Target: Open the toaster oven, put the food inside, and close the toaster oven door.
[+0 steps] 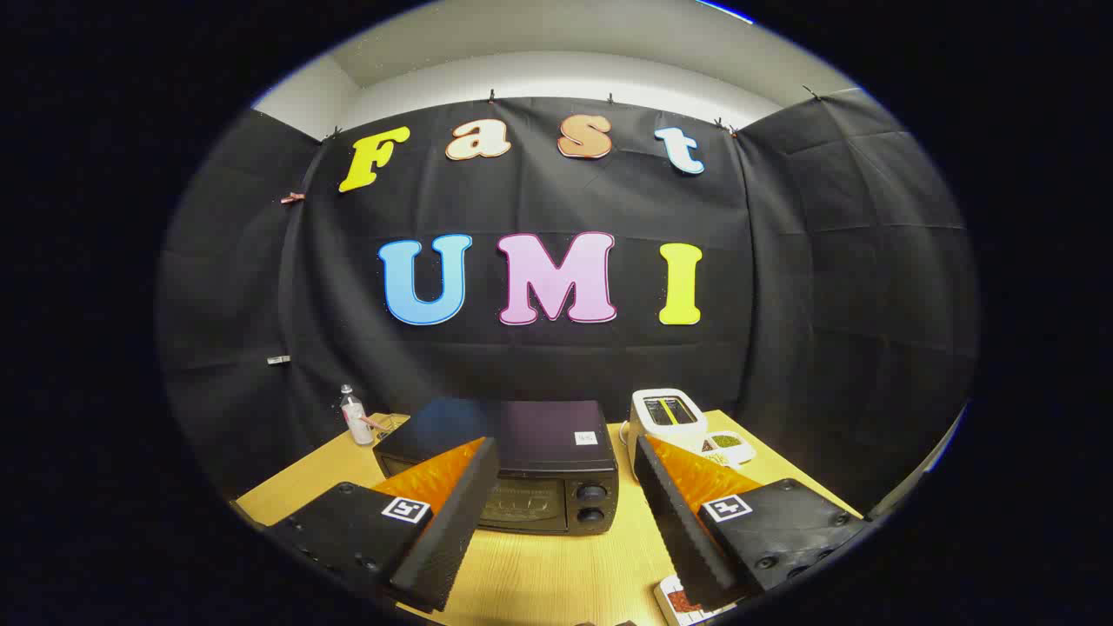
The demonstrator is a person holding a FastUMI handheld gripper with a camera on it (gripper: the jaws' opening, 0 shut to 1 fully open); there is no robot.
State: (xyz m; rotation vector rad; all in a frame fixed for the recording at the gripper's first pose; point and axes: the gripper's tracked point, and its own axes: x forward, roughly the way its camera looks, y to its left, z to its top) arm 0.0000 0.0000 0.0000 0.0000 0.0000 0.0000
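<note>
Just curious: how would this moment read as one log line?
gripper: open, holding nothing | toaster oven: door closed, beyond the fingers | food: not yet inside

Black box-shaped toaster oven sits on light wooden table, door shut, just ahead of gripper, whose fingers stand wide apart w/ nothing between. Clear plastic bottle behind-left of oven. White pop-up toaster behind-right; small white food tray right of that.

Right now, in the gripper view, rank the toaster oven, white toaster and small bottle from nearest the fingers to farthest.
1. Toaster oven: just ahead, between the open fingers, door shut.
2. White toaster: beyond the right finger.
3. Small bottle: beyond the oven's left corner; close to the toaster's depth.
</note>
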